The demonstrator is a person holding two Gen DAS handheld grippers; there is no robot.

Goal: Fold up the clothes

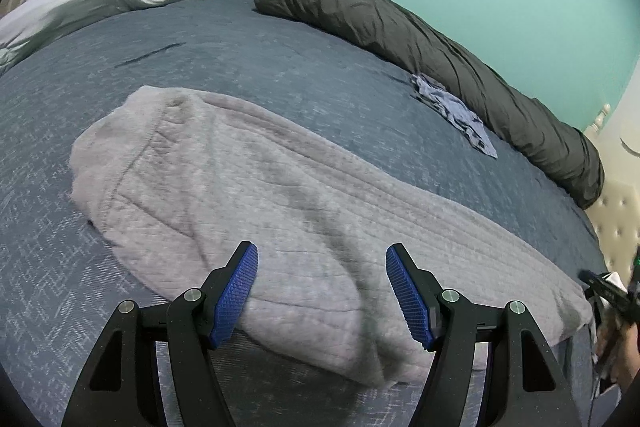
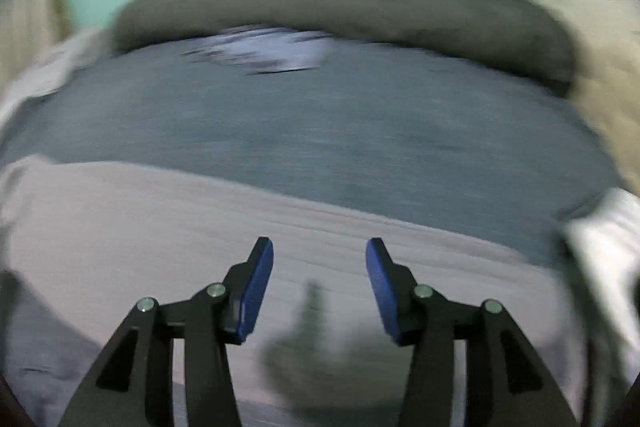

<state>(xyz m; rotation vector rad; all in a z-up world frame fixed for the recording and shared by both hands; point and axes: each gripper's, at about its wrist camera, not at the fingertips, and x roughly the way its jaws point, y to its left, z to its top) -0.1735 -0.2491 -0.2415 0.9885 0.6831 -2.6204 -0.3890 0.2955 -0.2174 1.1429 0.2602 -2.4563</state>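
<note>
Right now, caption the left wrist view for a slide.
Open left gripper poised above a grey quilted garment on the blue bed.

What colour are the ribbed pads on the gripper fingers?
Bright blue pads on black fingers; sharpest in the left wrist view.

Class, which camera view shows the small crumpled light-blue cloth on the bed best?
The left wrist view: the small crumpled light-blue cloth is sharp there, lying on the blue bedspread against the dark grey rolled duvet. The right wrist view shows it only as a pale motion-blurred smear.
</note>
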